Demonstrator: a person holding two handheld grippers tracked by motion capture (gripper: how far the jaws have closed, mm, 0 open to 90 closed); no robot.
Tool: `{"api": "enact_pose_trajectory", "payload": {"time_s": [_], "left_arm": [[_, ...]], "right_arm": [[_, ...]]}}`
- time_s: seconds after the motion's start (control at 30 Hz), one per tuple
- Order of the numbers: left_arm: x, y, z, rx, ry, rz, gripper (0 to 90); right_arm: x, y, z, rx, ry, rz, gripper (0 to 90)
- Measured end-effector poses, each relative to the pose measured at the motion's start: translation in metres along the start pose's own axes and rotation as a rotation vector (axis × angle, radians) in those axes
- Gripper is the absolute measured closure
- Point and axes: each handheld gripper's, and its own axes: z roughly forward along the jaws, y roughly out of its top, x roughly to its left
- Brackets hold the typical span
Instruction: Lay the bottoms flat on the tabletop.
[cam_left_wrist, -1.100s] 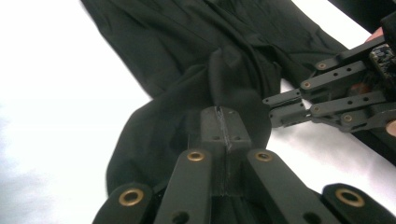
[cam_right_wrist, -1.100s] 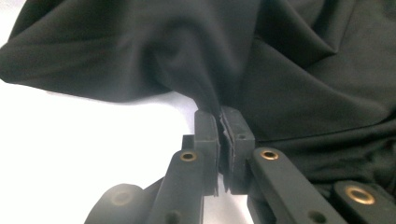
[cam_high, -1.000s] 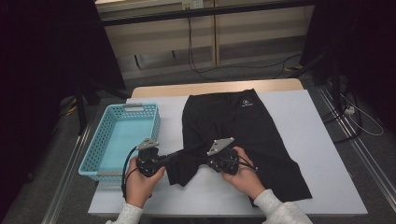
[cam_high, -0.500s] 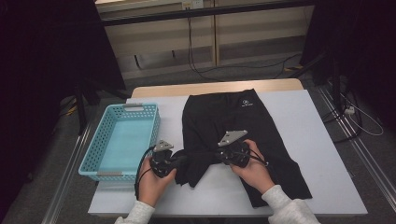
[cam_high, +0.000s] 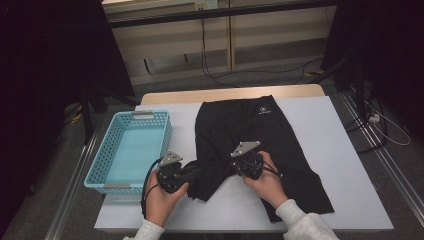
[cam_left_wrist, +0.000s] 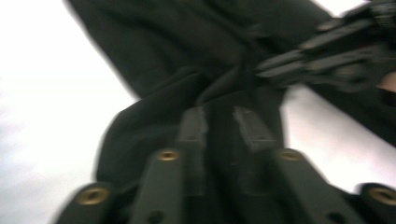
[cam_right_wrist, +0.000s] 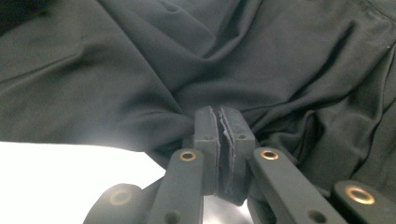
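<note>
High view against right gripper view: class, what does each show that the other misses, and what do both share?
The high view adds the light blue plastic basket beside the black cloth garment, the garment's small white logo, and the person's left hand and right hand. The right gripper view adds a close look at the right gripper: its pads are pressed shut on a fold of the cloth, with creases spreading from the pinch. Both share the garment, the white table and the right gripper.

Black garment (cam_high: 260, 135) with small white logo; turquoise basket (cam_high: 97, 170); white table (cam_high: 345, 150).
</note>
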Motion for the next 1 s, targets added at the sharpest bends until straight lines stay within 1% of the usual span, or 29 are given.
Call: {"api": "enact_pose_trajectory", "payload": {"time_s": [0.03, 0.07, 0.1, 0.13, 0.17, 0.2, 0.27, 0.33, 0.37, 0.4, 0.43, 0.47, 0.5, 0.53, 0.57, 0.6, 0.67, 0.77, 0.8, 0.87, 0.9, 0.93, 1.0], "left_arm": [[-0.003, -0.001, 0.001, 0.008, -0.031, 0.003, 62.6], [-0.006, -0.002, 0.002, 0.013, -0.040, 0.009, 60.2], [-0.011, -0.004, 0.004, 0.024, -0.047, 0.038, 57.7], [-0.014, -0.006, 0.007, 0.037, -0.047, 0.064, 55.8], [-0.016, -0.008, 0.008, 0.054, -0.049, 0.077, 54.8], [-0.016, -0.012, 0.012, 0.071, -0.057, 0.077, 54.1], [-0.015, -0.016, 0.015, 0.118, -0.051, 0.082, 55.1], [-0.014, -0.019, 0.017, 0.151, -0.044, 0.075, 62.2], [-0.014, -0.020, 0.019, 0.161, -0.042, 0.074, 62.5], [-0.016, -0.021, 0.021, 0.193, -0.057, 0.072, 65.6], [-0.018, -0.022, 0.023, 0.182, -0.055, 0.071, 70.7], [-0.019, -0.021, 0.023, 0.208, -0.052, 0.060, 73.2], [-0.020, -0.021, 0.024, 0.220, -0.053, 0.042, 84.4], [-0.020, -0.021, 0.025, 0.231, -0.061, 0.026, 90.0], [-0.021, -0.022, 0.026, 0.224, -0.066, 0.028, 90.0], [-0.021, -0.021, 0.026, 0.231, -0.069, 0.035, 90.0], [-0.022, -0.019, 0.025, 0.233, -0.068, 0.034, 90.0], [-0.017, -0.012, 0.018, 0.188, -0.071, 0.012, 90.0], [-0.014, -0.007, 0.012, 0.155, -0.074, 0.005, 90.0], [-0.006, 0.002, 0.002, 0.106, -0.056, -0.010, 90.0], [-0.003, 0.004, -0.002, 0.081, -0.041, -0.020, 90.0], [0.001, 0.007, -0.005, 0.068, -0.027, -0.027, 90.0], [0.007, 0.009, -0.007, 0.057, -0.017, -0.040, 90.0]], "right_arm": [[0.000, 0.000, 0.001, -0.005, 0.001, 0.009, 87.2], [0.000, 0.000, 0.001, -0.005, 0.005, 0.007, 87.3], [0.000, 0.000, 0.001, -0.005, 0.005, 0.012, 87.3], [-0.001, 0.000, 0.001, -0.005, 0.006, 0.014, 87.3], [-0.001, -0.001, 0.001, -0.004, 0.005, 0.014, 87.3], [-0.001, -0.001, 0.001, -0.004, 0.005, 0.015, 87.3], [0.000, -0.001, 0.000, -0.001, 0.004, 0.026, 87.3], [-0.001, -0.001, 0.000, -0.001, 0.005, 0.028, 87.3], [0.000, -0.001, 0.000, 0.000, 0.006, 0.028, 87.3], [0.000, -0.001, 0.000, -0.002, 0.005, 0.026, 87.3], [-0.001, -0.002, 0.000, -0.001, 0.008, 0.027, 87.2], [-0.001, -0.002, 0.000, -0.002, 0.011, 0.030, 87.1], [-0.002, -0.002, 0.000, -0.004, 0.016, 0.037, 87.0], [-0.002, -0.002, 0.000, -0.005, 0.018, 0.040, 86.9], [-0.003, -0.002, 0.001, -0.008, 0.019, 0.039, 86.8], [-0.003, -0.002, 0.001, -0.007, 0.021, 0.046, 86.8], [-0.003, -0.002, 0.001, -0.008, 0.019, 0.040, 86.8], [-0.003, -0.003, 0.001, -0.011, 0.024, 0.044, 86.7], [-0.004, -0.003, 0.001, -0.010, 0.026, 0.048, 86.7], [-0.004, -0.004, 0.001, -0.016, 0.028, 0.050, 86.7], [-0.004, -0.004, 0.001, -0.017, 0.028, 0.050, 86.7], [-0.005, -0.004, 0.001, -0.015, 0.030, 0.056, 86.6], [-0.005, -0.004, 0.001, -0.018, 0.033, 0.073, 86.2]]}}
